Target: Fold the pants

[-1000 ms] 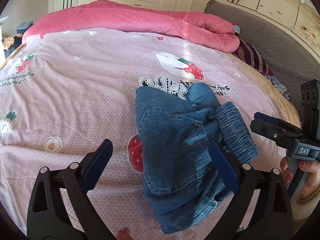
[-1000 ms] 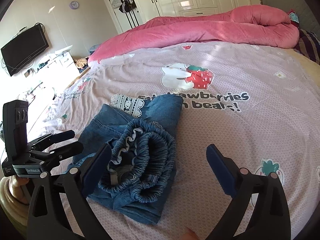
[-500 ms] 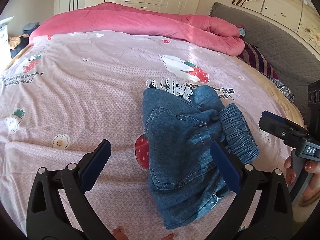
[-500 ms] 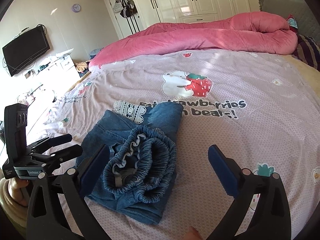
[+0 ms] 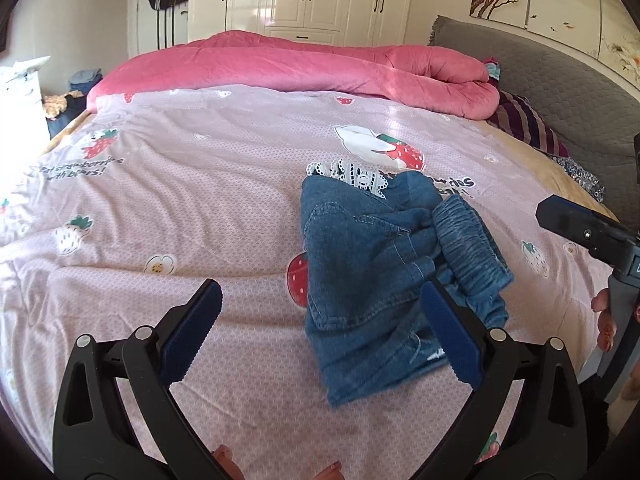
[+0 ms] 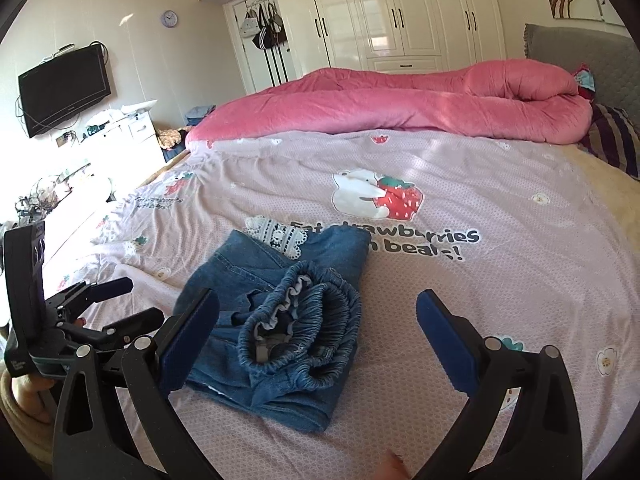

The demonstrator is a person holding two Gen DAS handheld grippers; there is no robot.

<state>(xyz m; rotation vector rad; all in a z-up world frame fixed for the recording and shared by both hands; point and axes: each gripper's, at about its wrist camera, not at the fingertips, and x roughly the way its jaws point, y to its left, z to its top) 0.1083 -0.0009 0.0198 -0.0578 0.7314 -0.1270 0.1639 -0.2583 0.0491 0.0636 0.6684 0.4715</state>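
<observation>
The bed cover [image 5: 200, 200] fills most of both views, soft and a little rumpled, so anything I press on it can drag the sheet along and skew the bundle. The pink duvet [image 6: 380, 104] runs across the top of each frame, well clear of the work.

The pants [image 5: 372, 272] lie as a folded denim bundle right of centre in my left view and low centre in my right view, resting on the cover. I judge the fold nearly done but loose: the elastic waistband [image 6: 304, 324] sits bunched and gaping on top, and it could spring the layers open if I nudge it. The lace trim [image 6: 276, 236] pokes out at the far edge, easy to snag.

My left gripper [image 5: 320, 336] is spread wide and holds nothing; its right finger overlaps the bundle's near edge in the picture, though I cannot tell whether it touches. My right gripper [image 6: 316, 340] is equally wide, empty, above the waistband. Closing either carelessly could pinch only one layer and pull the stack apart.
</observation>
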